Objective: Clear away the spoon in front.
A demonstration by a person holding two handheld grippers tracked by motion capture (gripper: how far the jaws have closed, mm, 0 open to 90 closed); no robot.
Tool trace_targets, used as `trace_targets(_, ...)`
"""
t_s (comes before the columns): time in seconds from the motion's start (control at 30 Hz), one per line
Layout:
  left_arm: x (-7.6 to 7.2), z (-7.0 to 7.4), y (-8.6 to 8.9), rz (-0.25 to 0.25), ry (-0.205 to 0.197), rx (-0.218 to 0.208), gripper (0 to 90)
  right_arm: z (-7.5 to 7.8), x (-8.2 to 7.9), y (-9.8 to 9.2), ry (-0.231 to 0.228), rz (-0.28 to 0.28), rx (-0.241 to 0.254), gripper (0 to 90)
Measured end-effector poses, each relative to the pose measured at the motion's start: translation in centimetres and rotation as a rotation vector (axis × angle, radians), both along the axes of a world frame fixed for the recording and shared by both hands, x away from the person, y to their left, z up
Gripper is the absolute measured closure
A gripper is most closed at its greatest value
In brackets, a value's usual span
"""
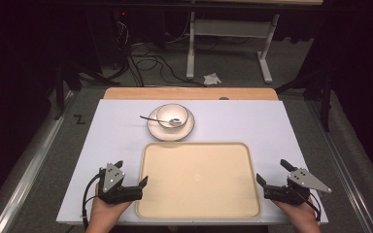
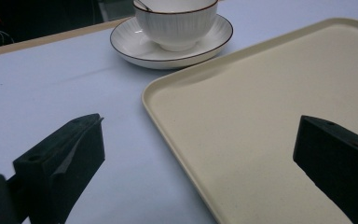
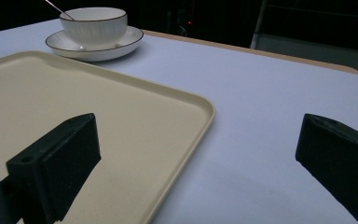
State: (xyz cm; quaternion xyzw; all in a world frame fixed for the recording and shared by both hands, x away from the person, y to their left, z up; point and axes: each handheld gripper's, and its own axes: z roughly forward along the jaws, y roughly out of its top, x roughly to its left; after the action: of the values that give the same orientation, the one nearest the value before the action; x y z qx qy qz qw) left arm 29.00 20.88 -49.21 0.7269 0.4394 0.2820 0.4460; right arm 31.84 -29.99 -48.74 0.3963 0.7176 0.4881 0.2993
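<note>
Jaws wide apart on both, nothing gripped. Left gripper [image 1: 133, 176] sits at the left edge of the flat cream plastic tray with rounded corners [image 1: 199, 211]; in the left gripper view its jaws straddle the tray's rim [image 2: 177, 126], one over the white tabletop [image 2: 51, 84], one over the tray. Right gripper [image 1: 273, 173] mirrors that at the tray's right edge, one jaw above the tray [image 3: 74, 98], the other above bare table. Neither set of pads touches the tray. Beyond the tray's far edge, close to it, a white ribbed bowl with dark rim [image 1: 173, 115] stands on a matching saucer [image 1: 162, 132], with a metal spoon [image 1: 161, 120] resting in the bowl, handle pointing left.
</note>
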Motion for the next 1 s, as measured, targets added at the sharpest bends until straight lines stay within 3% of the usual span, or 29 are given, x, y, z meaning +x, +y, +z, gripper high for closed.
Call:
trace_targets(0.53, 0.03, 0.09, 0.13, -0.005, 0.009, -0.006, 2.8, -0.17, 0.07, 0.01, 0.007, 0.008, 0.002, 0.4)
trace_targets(0.67, 0.06, 0.2, 0.17, -0.012, 0.03, -0.032, 3.1, -0.19, 0.07, 0.01, 0.006, 0.01, 0.001, 0.4)
trace_targets(1.0, 0.22, 0.15, 0.02, -0.032, 0.059, -0.053, 3.1, -0.22, 0.07, 0.11, 0.012, 0.023, 0.0, 0.5)
